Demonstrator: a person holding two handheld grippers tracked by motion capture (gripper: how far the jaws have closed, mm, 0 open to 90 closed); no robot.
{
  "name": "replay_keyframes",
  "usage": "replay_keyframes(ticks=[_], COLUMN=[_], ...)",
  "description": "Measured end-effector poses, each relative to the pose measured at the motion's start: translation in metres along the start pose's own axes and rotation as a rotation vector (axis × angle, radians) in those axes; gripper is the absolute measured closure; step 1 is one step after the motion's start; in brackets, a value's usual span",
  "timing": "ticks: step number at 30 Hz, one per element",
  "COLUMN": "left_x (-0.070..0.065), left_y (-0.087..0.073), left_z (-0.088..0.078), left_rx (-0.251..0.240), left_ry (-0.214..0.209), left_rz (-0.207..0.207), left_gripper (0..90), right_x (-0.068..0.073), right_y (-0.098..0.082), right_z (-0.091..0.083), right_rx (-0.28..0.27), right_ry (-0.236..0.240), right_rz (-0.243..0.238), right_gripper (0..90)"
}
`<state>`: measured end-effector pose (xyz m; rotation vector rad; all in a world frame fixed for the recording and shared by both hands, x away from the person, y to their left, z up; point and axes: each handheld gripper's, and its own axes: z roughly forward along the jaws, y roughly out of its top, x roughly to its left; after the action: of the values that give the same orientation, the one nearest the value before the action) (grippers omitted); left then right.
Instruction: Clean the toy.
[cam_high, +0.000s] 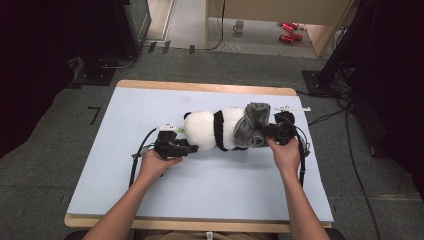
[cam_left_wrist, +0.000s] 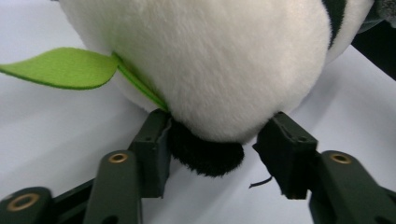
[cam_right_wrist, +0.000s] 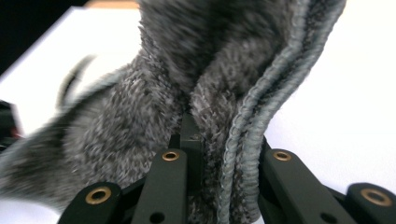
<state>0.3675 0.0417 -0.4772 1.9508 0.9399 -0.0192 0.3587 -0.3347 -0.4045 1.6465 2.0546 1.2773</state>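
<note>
left gripper (cam_left_wrist: 212, 149) – closed on panda plush (cam_high: 212, 129) | right gripper (cam_right_wrist: 224, 154) – clamped on grey cloth (cam_right_wrist: 187, 84) | no legible writing

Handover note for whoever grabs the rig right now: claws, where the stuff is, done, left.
Left claw: jaws straddle the panda at its white end by the black patch; pads touch the plush, firm grip unclear.
Right claw: shut on the grey hat, ribbed edge between the jaws.
Panda lies on its side mid-table; the hat covers its right-hand end.
Done: both ends engaged.
Left: probably finish working the hat on or off; direction unclear.
</note>
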Motion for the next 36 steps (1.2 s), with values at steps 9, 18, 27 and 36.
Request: replay_keyframes(ticks=[9, 18, 27, 36], left_x=[-0.005, -0.014, -0.022, -0.021], left_y=[0.004, 0.008, 0.007, 0.001], left_z=[-0.003, -0.009, -0.012, -0.008], left_rx=[0.003, 0.013, 0.008, 0.039], left_ry=[0.011, -0.004, -0.019, 0.028], left_rz=[-0.028, -0.049, -0.078, -0.086], left_gripper=[66.8, 69.2, 69.4, 70.8], right_x=[0.035, 0.090, 0.121, 0.123], right_y=[0.012, 0.003, -0.016, -0.025], right_z=[-0.019, 0.010, 0.047, 0.072], right_rx=[-0.092, 0.022, 0.107, 0.133], right_ry=[0.165, 0.283, 0.319, 0.288], right_rz=[-0.040, -0.159, -0.230, -0.289], right_gripper=[77.8, 77.9, 77.8, 77.6])
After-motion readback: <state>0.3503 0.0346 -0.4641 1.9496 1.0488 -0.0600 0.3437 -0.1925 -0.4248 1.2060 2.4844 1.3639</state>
